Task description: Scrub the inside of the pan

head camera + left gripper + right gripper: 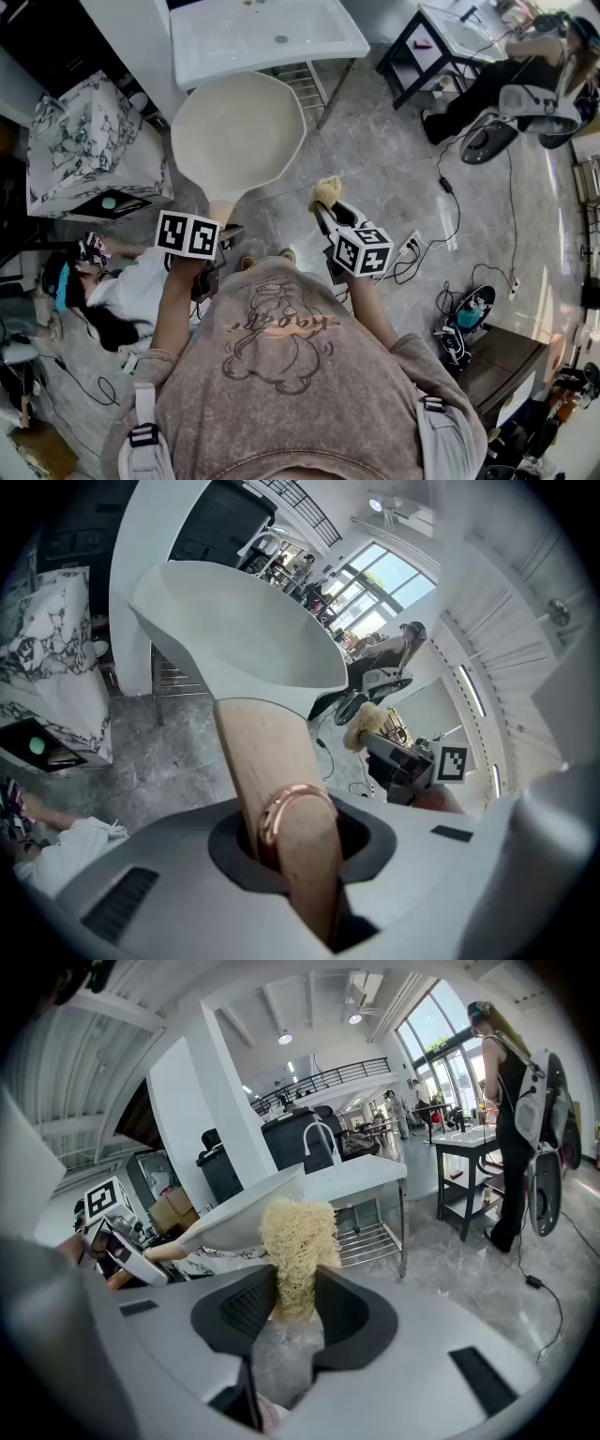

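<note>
Pan (239,131) is held by its wooden handle (272,761), clamped in the left gripper (291,850), long axis running straight ahead. Fibrous scrubber (298,1237) is pinched in the right gripper (295,1302), clear of the pan; the open inside lies forward and left of it, not yet touched.

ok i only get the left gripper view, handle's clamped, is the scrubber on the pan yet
observer: No. In the head view the scrubber sits apart from the pan, just off its rim.
operator: is the right gripper really holding it
observer: Yes. The right gripper view shows the right gripper shut on it.
operator: anything inside the pan
observer: The head view shows its pale inside bare.
</note>
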The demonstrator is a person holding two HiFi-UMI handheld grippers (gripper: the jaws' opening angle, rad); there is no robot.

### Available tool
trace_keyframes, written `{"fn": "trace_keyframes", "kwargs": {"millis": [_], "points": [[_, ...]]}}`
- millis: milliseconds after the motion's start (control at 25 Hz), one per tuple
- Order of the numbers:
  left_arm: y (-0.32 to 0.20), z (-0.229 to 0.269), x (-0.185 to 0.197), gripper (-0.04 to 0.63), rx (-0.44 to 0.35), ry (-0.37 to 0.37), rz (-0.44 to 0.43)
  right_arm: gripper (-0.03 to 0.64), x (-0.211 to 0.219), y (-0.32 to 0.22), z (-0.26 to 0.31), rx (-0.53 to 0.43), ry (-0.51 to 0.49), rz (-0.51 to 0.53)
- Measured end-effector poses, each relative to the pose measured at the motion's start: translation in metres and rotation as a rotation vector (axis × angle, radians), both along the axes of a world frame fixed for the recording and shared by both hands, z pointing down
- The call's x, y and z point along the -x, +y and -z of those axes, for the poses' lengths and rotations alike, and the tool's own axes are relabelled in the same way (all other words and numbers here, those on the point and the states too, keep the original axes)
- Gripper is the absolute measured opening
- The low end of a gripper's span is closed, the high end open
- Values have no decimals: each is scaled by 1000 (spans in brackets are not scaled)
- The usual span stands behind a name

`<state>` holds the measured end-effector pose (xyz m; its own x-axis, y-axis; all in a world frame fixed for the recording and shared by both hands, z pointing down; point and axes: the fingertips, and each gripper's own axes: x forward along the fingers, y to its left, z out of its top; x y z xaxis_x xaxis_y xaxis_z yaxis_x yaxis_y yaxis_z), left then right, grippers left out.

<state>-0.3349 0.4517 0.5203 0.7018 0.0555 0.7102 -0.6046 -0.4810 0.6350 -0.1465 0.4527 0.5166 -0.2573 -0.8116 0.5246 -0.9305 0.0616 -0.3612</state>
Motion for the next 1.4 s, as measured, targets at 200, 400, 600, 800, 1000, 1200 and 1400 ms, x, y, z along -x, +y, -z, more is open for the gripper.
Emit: {"fn": "trace_keyframes", "kwargs": {"millis": [200,400,600,800,1000,1200,1400], "points": [[2,0,-3,72,-3,-6,-8,143,3,1,0,-1,1,10],[6,1,-8,72,2,-6,-4,143,-4,2,1,-8,12,5],[8,-2,-21,72,-7,-12,7,144,-19,6,3,-35,-7,13],[5,-4,-38,72,-13,7,42,144,-33,10,-4,-22,11,37],[-10,-4,-49,72,-16,14,49,144,-51,1,-11,-13,18,23],[-44,-4,-65,72,-29,18,38,144,-66,-24,-15,-17,11,9],[-88,-6,-93,72,-32,31,24,144,-93,-58,-21,-13,10,-18]]}}
